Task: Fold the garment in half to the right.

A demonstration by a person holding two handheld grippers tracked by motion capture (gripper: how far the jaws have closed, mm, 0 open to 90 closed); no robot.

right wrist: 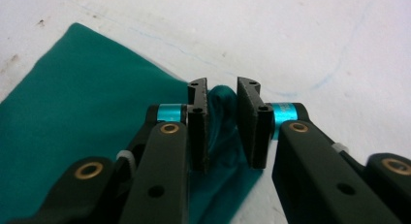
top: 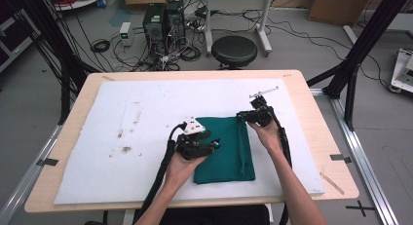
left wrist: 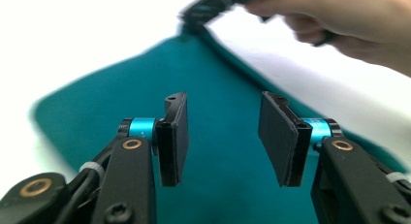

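A dark green cloth lies folded on the white mat, right of the middle. Over its left edge my left gripper hovers; in the left gripper view it is open, the cloth spread beneath the empty jaws. My right gripper sits at the cloth's far right corner. From its own camera, the right gripper is shut on a bunched fold of the cloth, which bulges between the pads. That hand appears blurred at the top of the left gripper view.
The white mat covers most of the wooden table and has a few brown stains on its left half. A small metal part lies beyond the right gripper. A stool and computers stand on the floor behind.
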